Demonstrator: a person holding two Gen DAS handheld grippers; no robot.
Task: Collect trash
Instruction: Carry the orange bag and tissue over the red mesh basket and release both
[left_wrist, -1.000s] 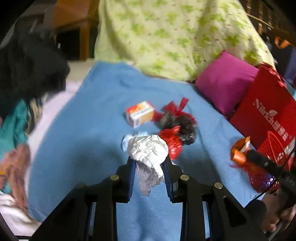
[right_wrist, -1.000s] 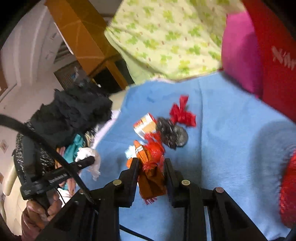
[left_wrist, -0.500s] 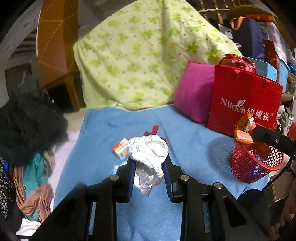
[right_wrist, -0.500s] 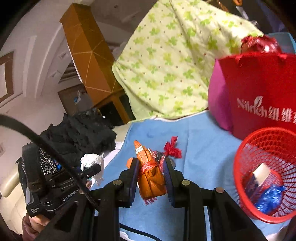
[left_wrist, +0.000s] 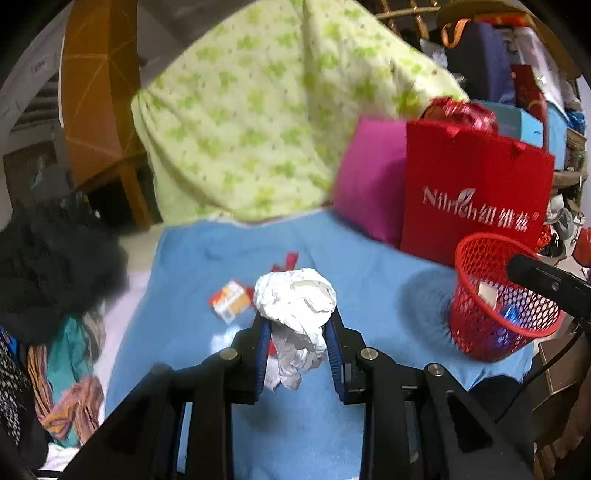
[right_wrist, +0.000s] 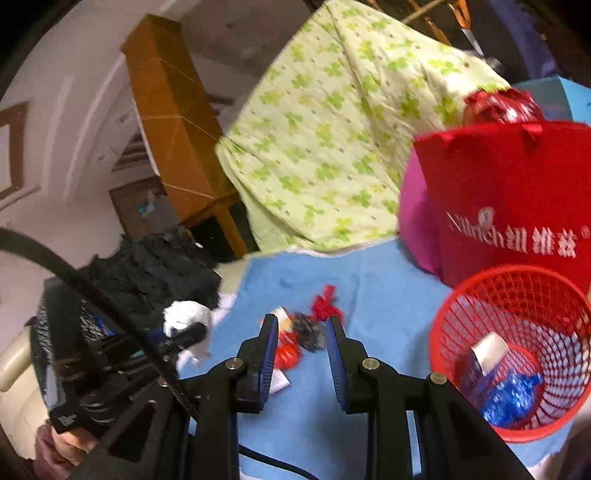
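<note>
My left tongs (left_wrist: 295, 321) are clamped on a crumpled paper wad (left_wrist: 295, 299). Its long axis is upright: the fat end is above the pads, the tail hangs between them. My right tongs (right_wrist: 301, 325) stand slightly apart with nothing between them, just left of the basket. A green-patterned quilt (left_wrist: 258, 129) is heaped behind the blue blanket (left_wrist: 192, 295). A red bag (right_wrist: 517, 184) stands behind the red mesh basket (right_wrist: 517, 267). A small box (left_wrist: 231, 301) lies among scraps ahead.
</note>
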